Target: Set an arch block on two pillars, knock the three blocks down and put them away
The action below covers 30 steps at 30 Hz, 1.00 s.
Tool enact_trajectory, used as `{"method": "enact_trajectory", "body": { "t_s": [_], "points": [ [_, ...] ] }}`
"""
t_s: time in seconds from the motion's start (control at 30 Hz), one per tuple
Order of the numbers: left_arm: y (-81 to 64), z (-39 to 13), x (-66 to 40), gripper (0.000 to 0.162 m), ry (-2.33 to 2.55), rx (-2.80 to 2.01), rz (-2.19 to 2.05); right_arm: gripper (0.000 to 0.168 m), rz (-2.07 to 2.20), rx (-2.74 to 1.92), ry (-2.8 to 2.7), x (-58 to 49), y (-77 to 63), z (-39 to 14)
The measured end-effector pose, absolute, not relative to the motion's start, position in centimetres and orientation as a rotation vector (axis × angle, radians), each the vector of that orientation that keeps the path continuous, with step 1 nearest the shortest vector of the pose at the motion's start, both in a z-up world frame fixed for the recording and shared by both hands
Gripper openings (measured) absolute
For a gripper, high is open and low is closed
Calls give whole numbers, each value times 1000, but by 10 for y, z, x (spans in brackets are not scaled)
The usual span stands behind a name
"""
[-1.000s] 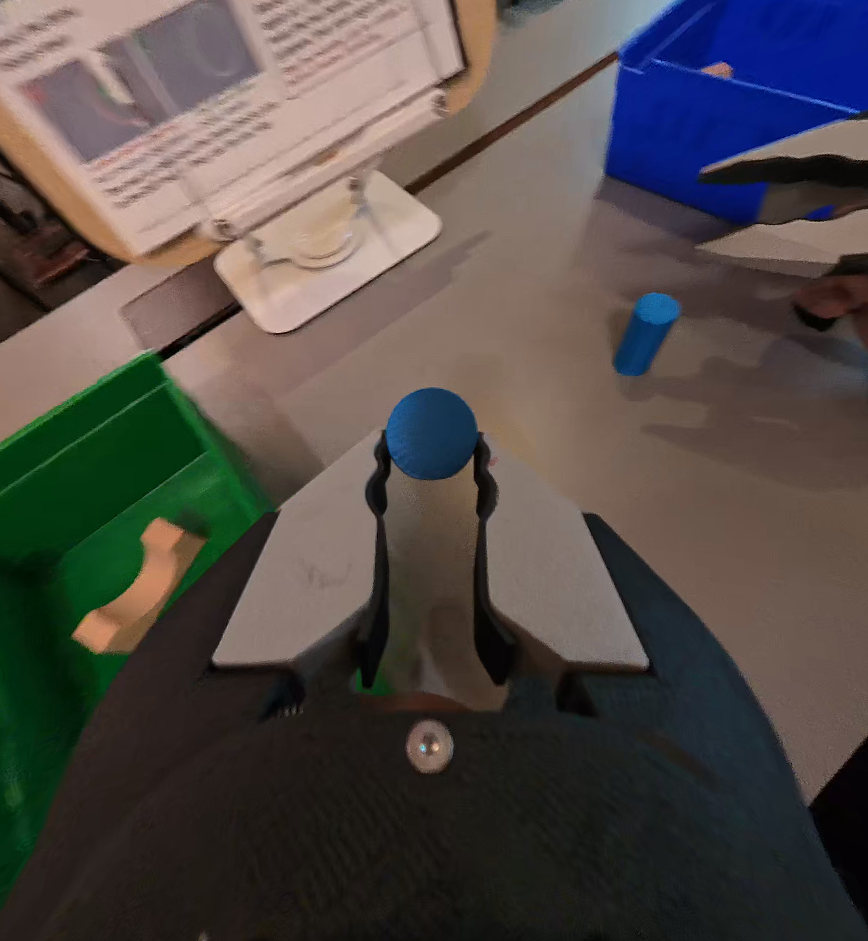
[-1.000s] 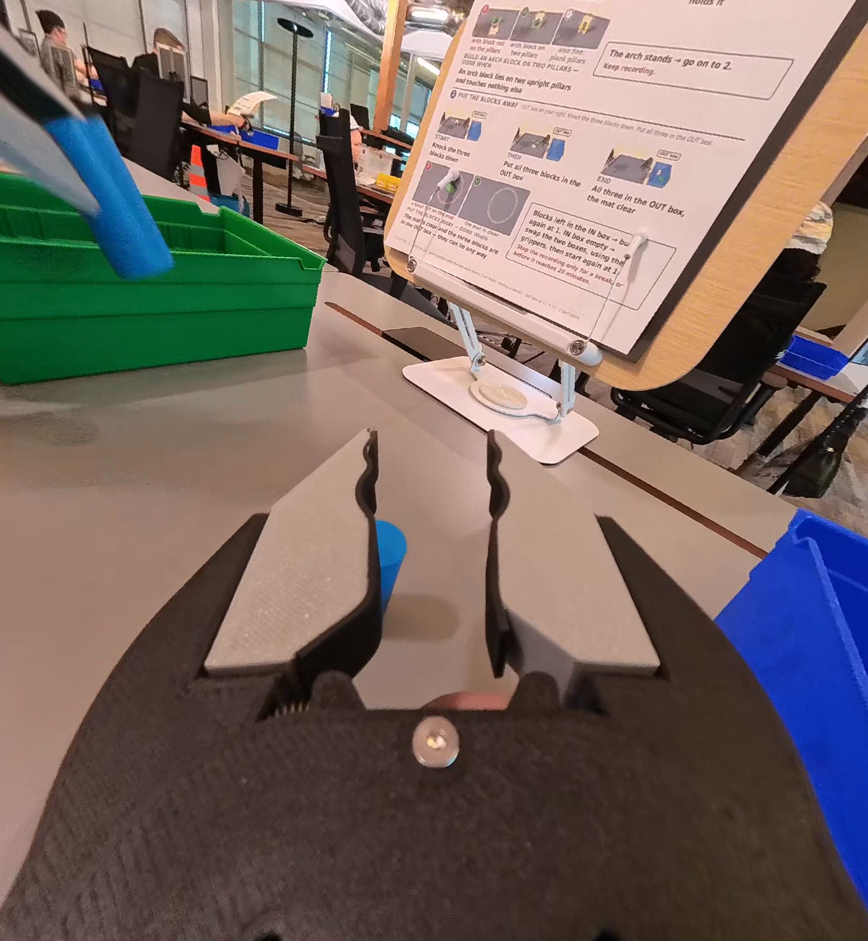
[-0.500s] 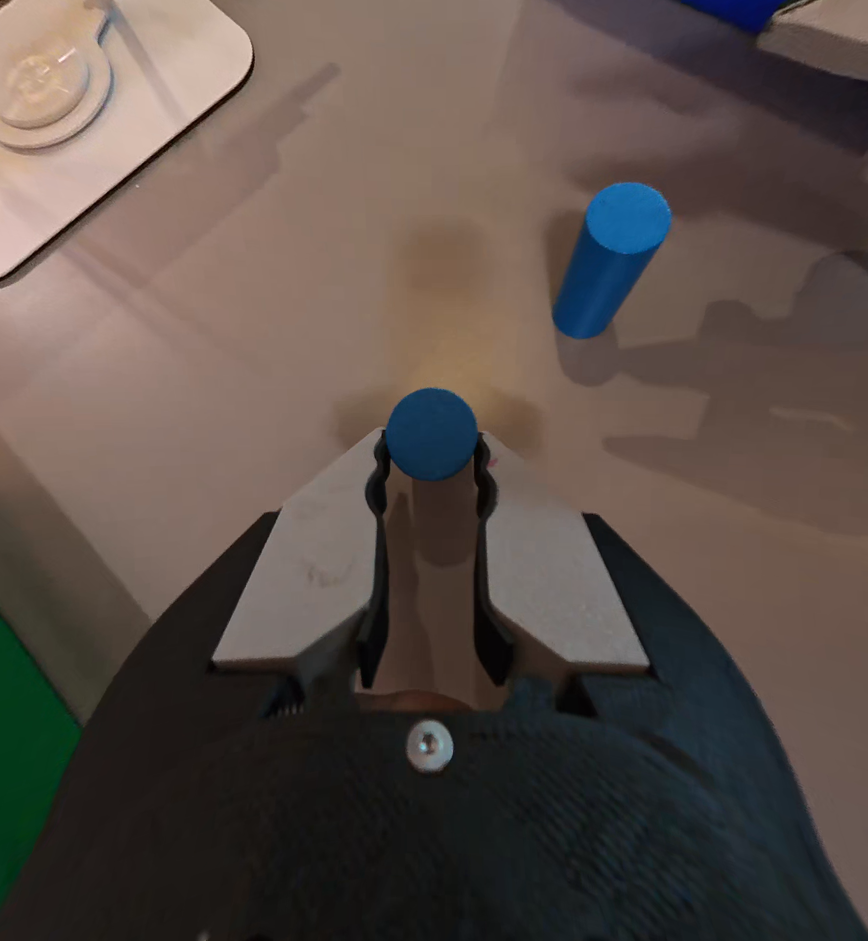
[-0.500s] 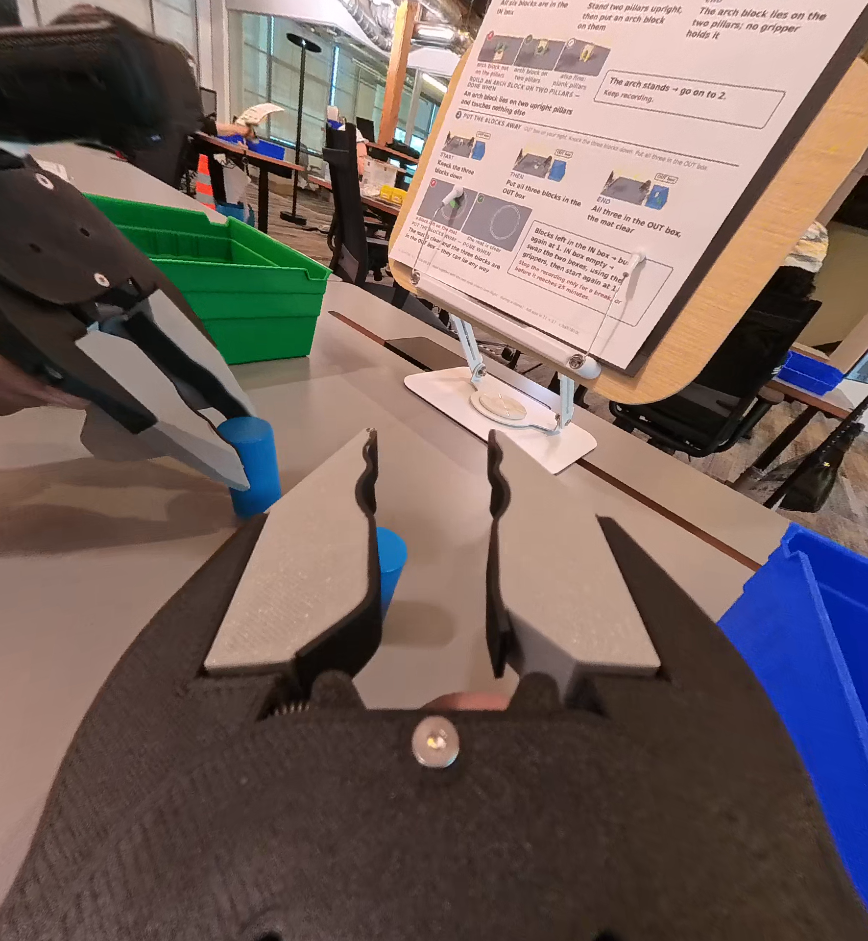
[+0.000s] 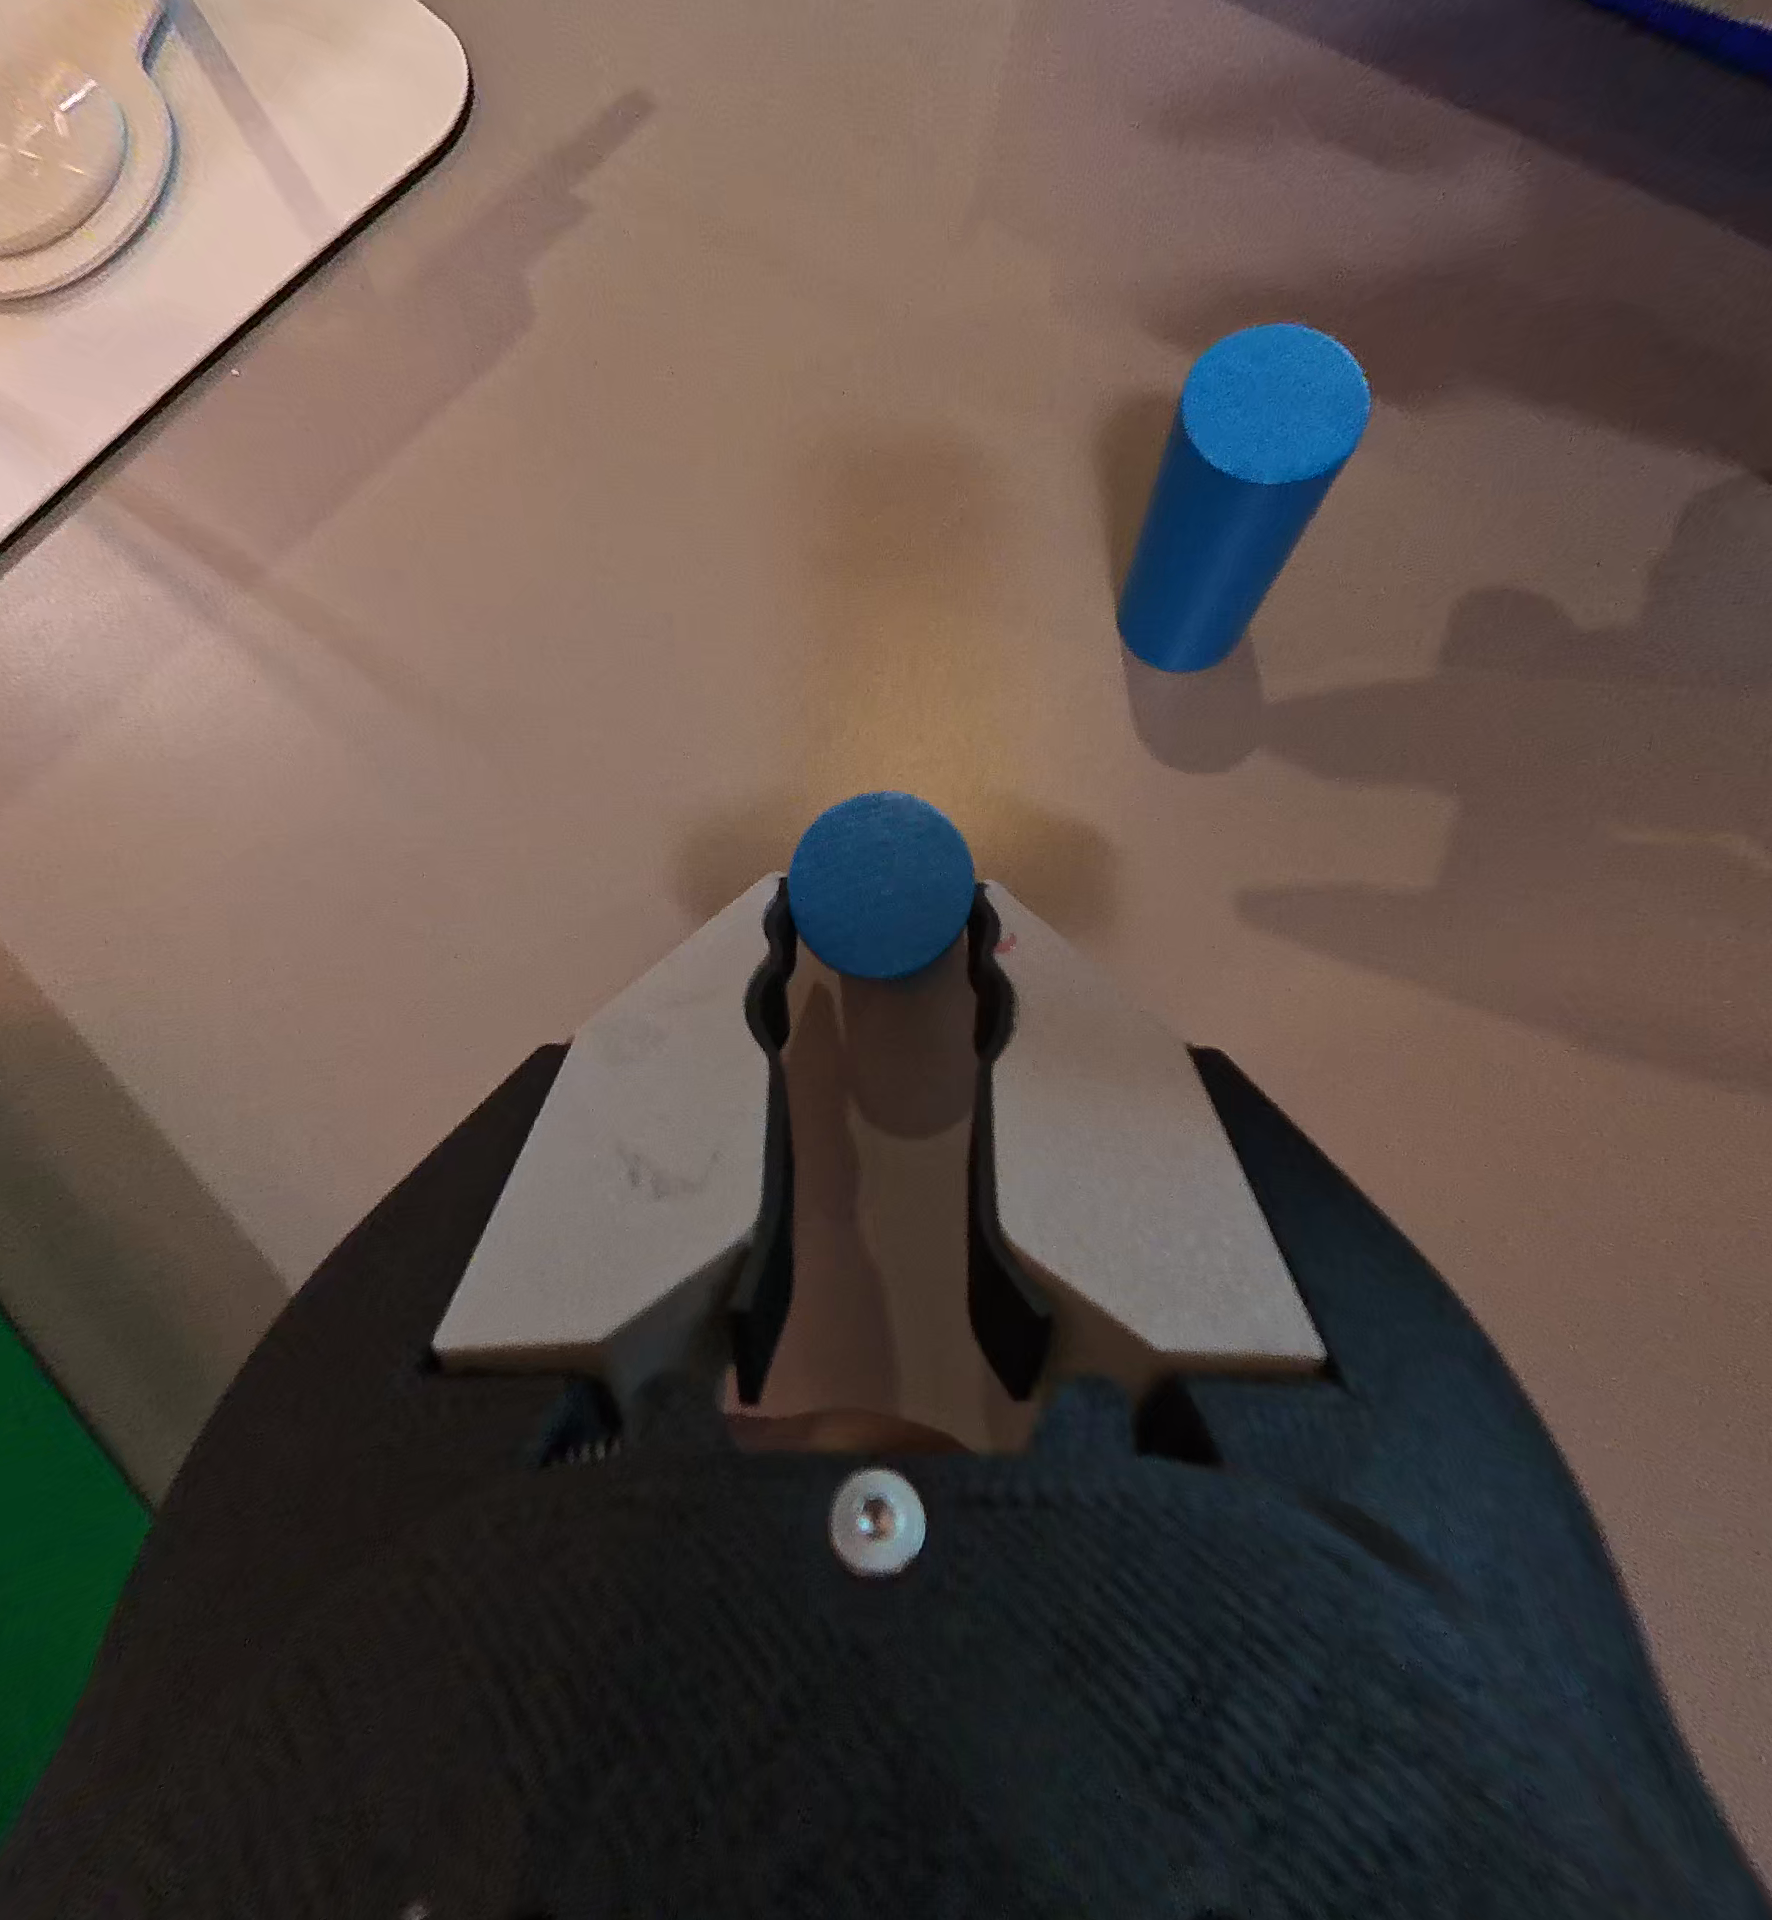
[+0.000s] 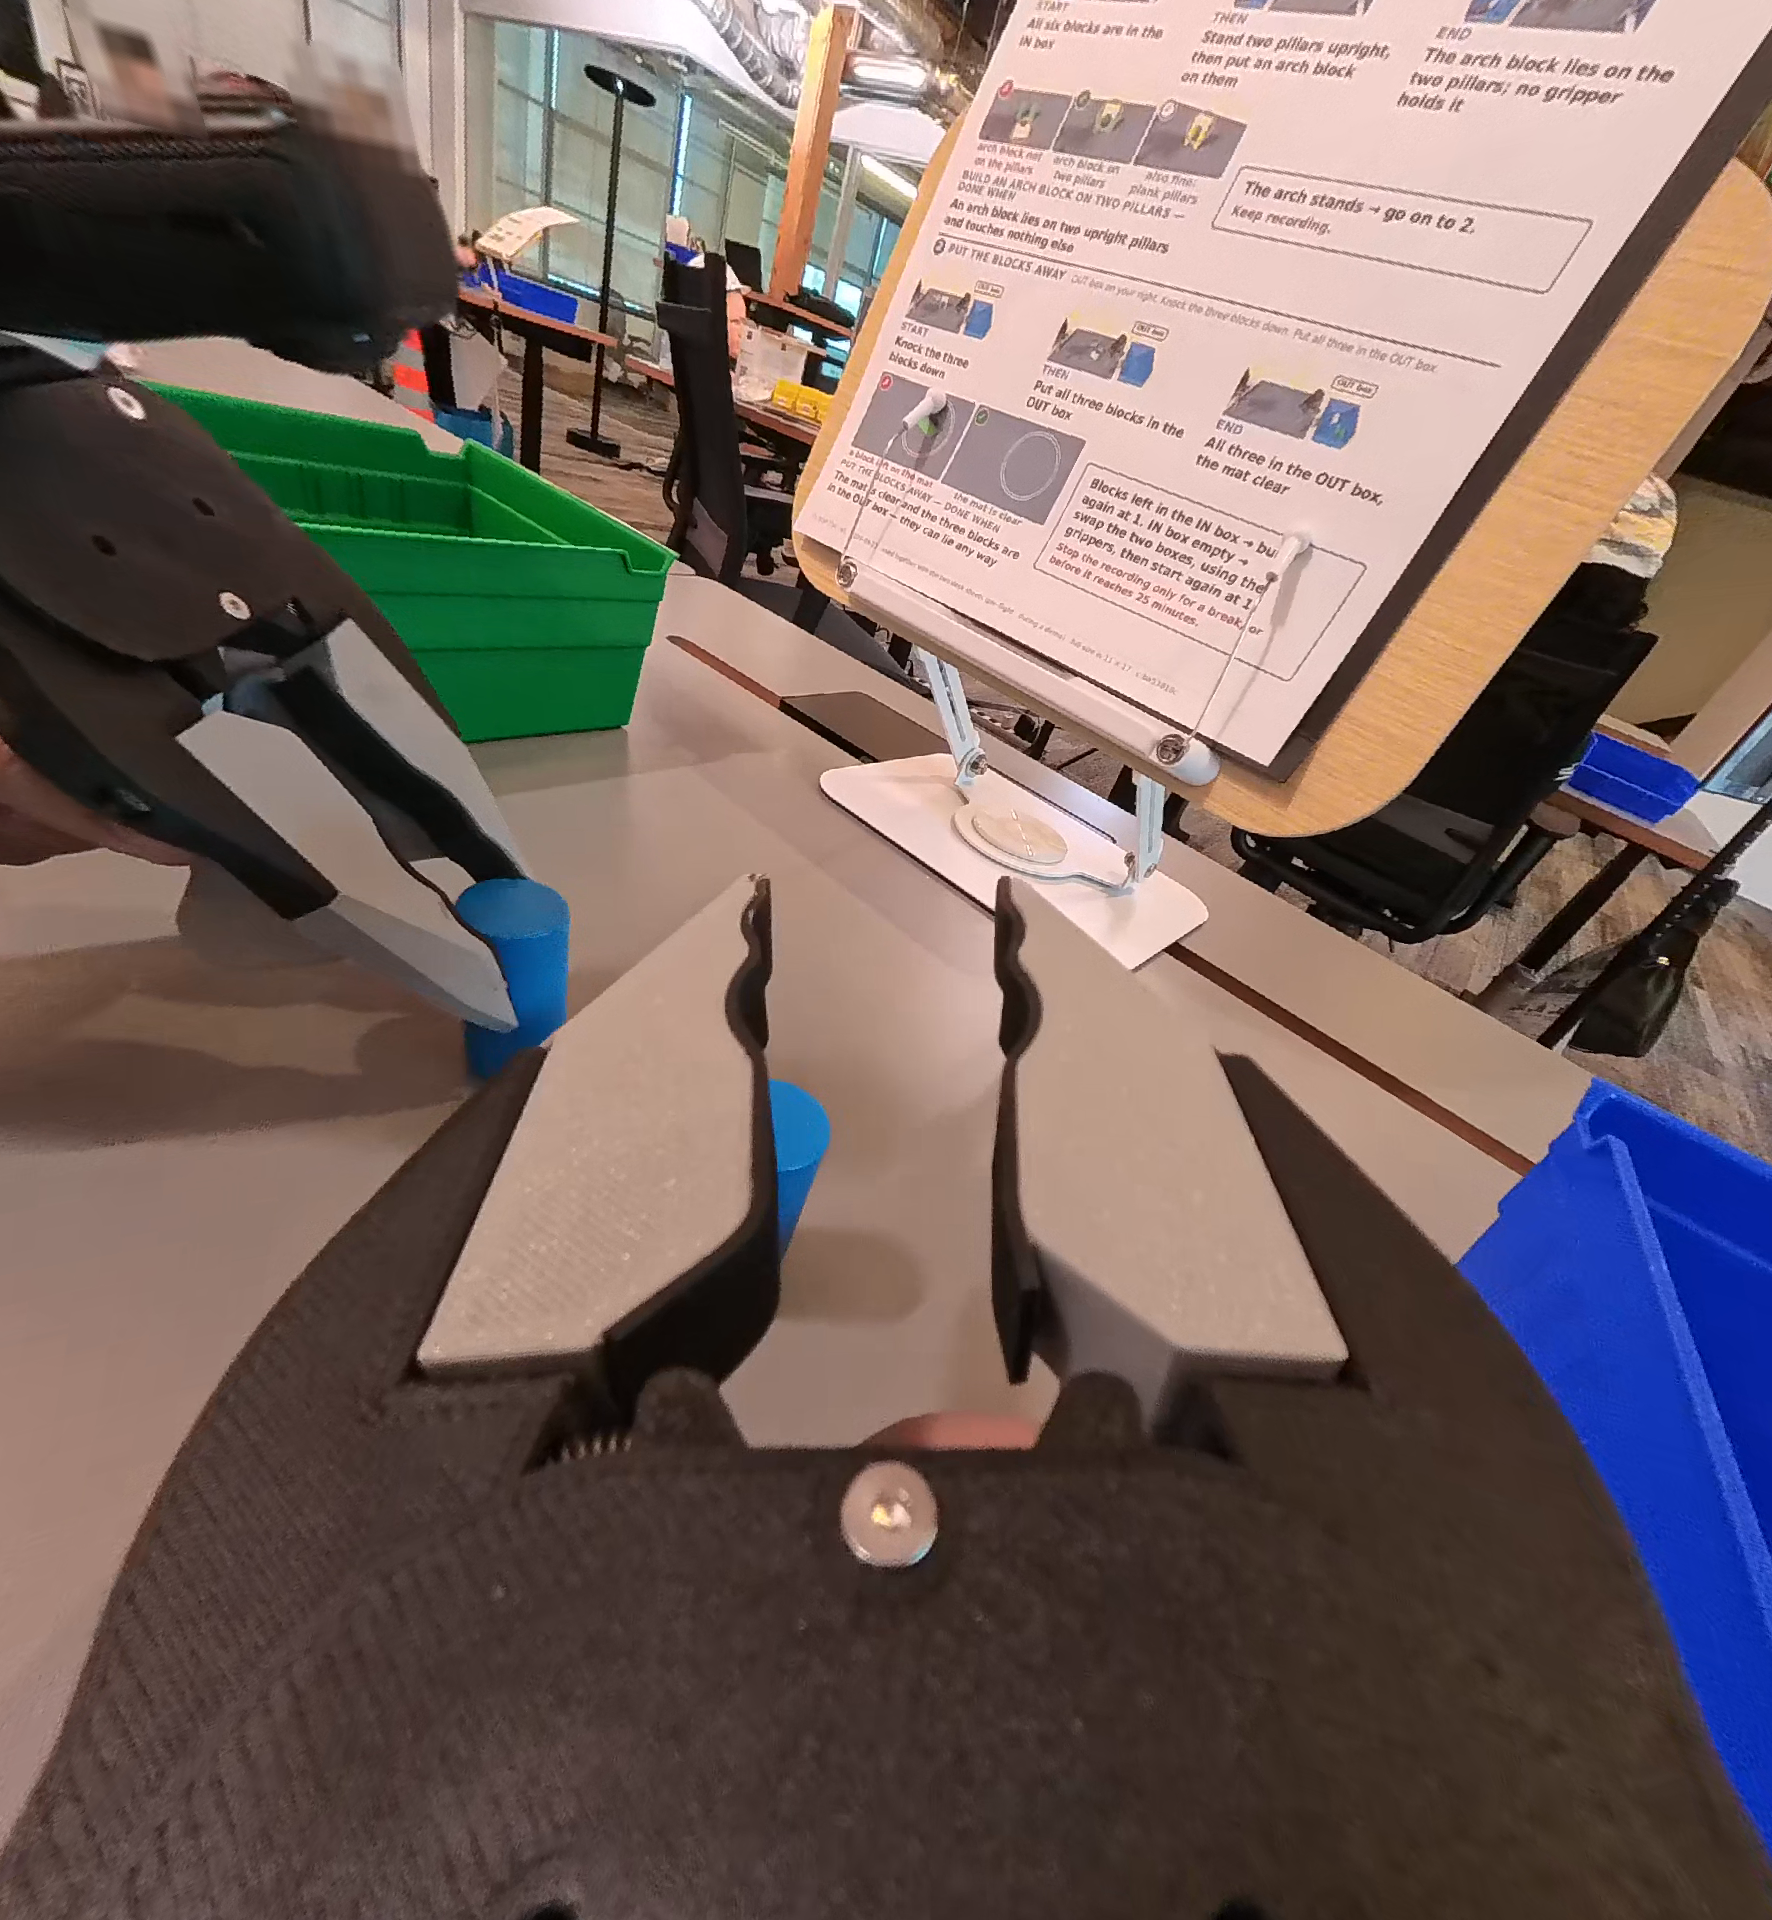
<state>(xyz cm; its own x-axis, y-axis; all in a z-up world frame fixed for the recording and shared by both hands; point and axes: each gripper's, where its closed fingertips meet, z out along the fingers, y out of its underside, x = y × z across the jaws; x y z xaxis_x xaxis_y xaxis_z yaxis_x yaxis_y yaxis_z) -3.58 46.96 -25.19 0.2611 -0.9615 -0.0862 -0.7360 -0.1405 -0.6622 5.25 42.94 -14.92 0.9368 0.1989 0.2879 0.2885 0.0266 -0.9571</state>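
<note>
- Grey and smooth, the matte tabletop (image 6: pixel 238 1195) is seen in front of an open office with desks, chairs and tall windows blurred in the distance.
- A blue cylindrical pillar (image 5: pixel 880 902) is pinched at its upper end between the wavy black pads of the left gripper (image 5: pixel 880 935); the flat round top is faintly grainy, and in the right wrist view the same pillar (image 6: pixel 518 971) is shown upright with its base on the table.
- The left gripper (image 6: pixel 487 966) is seen there angled downward, its wedge-shaped grey fingers (image 6: pixel 394 935) tapering to the pillar, with a hand partly visible behind its black body.
- A second blue pillar (image 5: pixel 1237 504) is seen standing upright and free, near the held one but apart from it, with a clear shadow cast on the table.
- The right gripper (image 6: pixel 877 935) is held with its fingers spread and nothing between them; the second pillar (image 6: pixel 797 1148) is partly hidden behind the left finger.
- The finger faces are finely speckled grey plates, and the gripper bodies are ribbed black.
- A green plastic bin (image 6: pixel 508 582) with ribbed inner walls is set at the far left, and a blue plastic bin (image 6: pixel 1692 1403) at the right edge.
- A printed sheet on a rounded wooden board (image 6: pixel 1484 623) is carried by a white stand with a flat rounded base (image 6: pixel 1027 842).
- No arch block can be made out in either view.
</note>
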Motion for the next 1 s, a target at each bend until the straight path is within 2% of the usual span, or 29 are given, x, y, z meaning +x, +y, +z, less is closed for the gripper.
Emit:
{"method": "enact_trajectory", "body": {
  "t_s": [0.6, 0.67, 0.83, 1.0],
  "points": [
    [466, -254, -26, 31, 1558, -1924, -505, 41, -67, -1565, -401, 50, 430, -152],
    [466, -257, -29, 43, 1560, -1934, -492, 41, -68, -1568, -402, 50, 430, -152],
    [466, -250, -37, 60, 1511, -1926, -458, 41, -70, -1570, -401, 50, 431, -153],
    [470, -196, -64, 61, 1398, -1820, -519, 41, -64, -1571, -388, 54, 431, -153]
  ]
}}
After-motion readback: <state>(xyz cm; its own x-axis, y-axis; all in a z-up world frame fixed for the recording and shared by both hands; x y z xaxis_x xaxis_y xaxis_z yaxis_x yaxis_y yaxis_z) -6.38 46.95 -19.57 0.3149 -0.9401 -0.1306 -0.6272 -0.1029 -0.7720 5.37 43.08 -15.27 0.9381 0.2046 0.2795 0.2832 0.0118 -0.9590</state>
